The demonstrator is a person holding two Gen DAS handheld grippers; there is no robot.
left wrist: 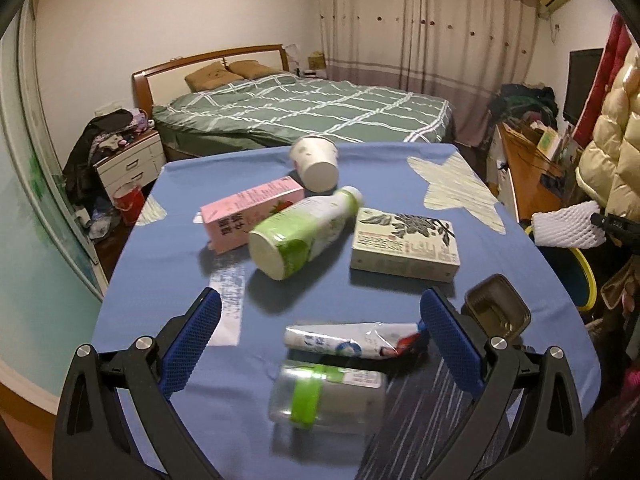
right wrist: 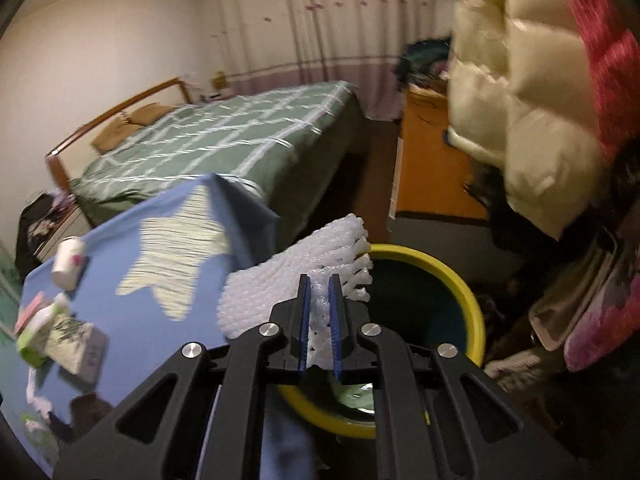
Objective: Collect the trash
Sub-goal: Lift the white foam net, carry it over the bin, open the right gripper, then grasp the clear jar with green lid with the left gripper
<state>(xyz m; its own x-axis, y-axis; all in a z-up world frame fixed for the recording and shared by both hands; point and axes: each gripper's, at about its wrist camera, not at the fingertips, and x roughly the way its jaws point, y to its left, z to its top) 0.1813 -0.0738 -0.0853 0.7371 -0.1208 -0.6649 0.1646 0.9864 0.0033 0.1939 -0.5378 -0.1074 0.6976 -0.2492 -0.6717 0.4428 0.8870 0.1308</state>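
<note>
While the right gripper (right wrist: 320, 280) pinches a white foam net sleeve (right wrist: 296, 280) between nearly closed blue pads, much of the sleeve's near end is hidden behind the black jaws. Its long axis runs from low left to high right ahead of the tongs, with the frayed open end (right wrist: 362, 256) pointing up and right over the yellow-rimmed bin (right wrist: 472, 304). That bin sits just beyond and below the fingertips; its near rim is cut off by the gripper body, and something pale at its bottom is too blurred to name. Seen from the left wrist, the same sleeve (left wrist: 564, 226) hangs far to the right, with only a dark tip of the right gripper showing.

To the left of the right tongs lies the blue-covered table (right wrist: 120, 248), its items smeared by motion.

Over that table hangs the left gripper (left wrist: 320, 312), jaws spread wide and holding nothing. Between its pads lie a squeezed tube (left wrist: 352, 340) and, nearer, a blurred clear bottle with a green band (left wrist: 324, 396). Ahead of it rest a green-and-white bottle (left wrist: 304, 232), a pink carton (left wrist: 248, 212), a leaf-printed box (left wrist: 404, 244) and a tipped paper cup (left wrist: 316, 164). Just outside the right-hand pad sits a dark tray (left wrist: 500, 312).
</note>
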